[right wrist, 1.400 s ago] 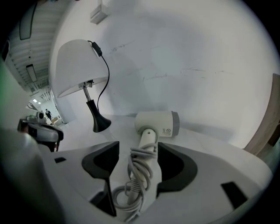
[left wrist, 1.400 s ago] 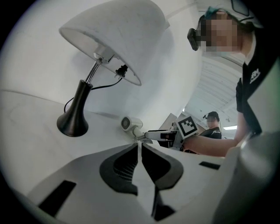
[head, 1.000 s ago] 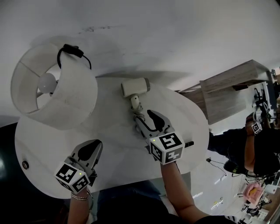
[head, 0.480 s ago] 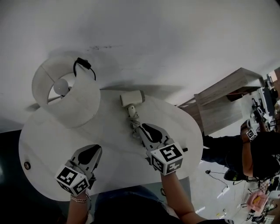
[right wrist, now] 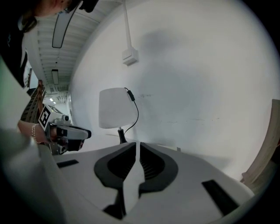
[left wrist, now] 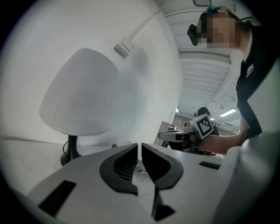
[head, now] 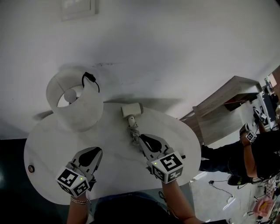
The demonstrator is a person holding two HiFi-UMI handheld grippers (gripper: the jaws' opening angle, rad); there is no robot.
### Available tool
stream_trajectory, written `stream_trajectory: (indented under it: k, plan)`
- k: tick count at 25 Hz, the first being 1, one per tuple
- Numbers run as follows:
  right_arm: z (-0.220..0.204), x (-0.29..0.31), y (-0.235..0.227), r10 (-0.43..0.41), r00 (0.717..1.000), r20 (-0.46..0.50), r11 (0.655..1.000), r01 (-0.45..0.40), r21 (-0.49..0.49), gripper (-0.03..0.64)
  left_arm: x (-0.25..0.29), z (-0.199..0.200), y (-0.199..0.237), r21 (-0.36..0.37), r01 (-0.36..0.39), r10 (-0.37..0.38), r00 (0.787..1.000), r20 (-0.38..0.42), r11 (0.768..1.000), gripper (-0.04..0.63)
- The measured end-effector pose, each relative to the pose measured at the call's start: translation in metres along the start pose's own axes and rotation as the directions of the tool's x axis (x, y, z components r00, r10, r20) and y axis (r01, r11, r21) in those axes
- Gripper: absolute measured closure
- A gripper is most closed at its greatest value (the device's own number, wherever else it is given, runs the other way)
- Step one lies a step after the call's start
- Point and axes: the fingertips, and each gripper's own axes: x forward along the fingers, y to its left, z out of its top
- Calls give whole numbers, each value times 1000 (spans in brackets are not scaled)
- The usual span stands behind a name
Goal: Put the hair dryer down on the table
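With the hair dryer (head: pixel 131 110) lying on the round white table (head: pixel 48 144) at about 12 o'clock on the tabletop, nozzle end toward the wall, the set-down step reads as complete. Its cord (head: pixel 133 129) lies bunched just below the handle, toward 6 o'clock.

Tool state:
- The right gripper (head: pixel 143 139) has just been closing. Its jaws are now pressed together with nothing between them. It sits just beside the cord at the cord's 5 o'clock.
- The left gripper (head: pixel 94 152) sits at 7 o'clock on the tabletop, well apart from the dryer. Its jaws are brought together on nothing.

Hazards from this position:
- Cord snag. The right jaw tips are near the loose loops, so a sideways sweep could catch a loop and drag the dryer.
- Fall from the edge. The dryer rests close to the far rim, and a tug or push toward 12 o'clock could tip it off.
- Lamp contact. The lamp (head: pixel 78 105) stands at 10 o'clock, and a careless swing of the left gripper could strike its shade.

Surroundings: the tabletop is smooth and matte white, standing against a plain white wall (head: pixel 183 52) that carries a wall plate (head: pixel 78 8). A wooden shelf (head: pixel 225 96) sits at 3 o'clock, with another person (head: pixel 258 155) beyond it.
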Motion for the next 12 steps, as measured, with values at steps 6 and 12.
stream_trajectory:
  k: [6, 12]
  plan:
    - [15, -15, 8, 48, 998, 45, 998, -47, -36, 580, -5, 17, -7, 52, -20, 18, 999, 43, 998, 554]
    - [31, -31, 9, 48, 996, 69, 997, -43, -68, 588, -14, 37, -13, 58, -34, 27, 994, 109, 998, 554]
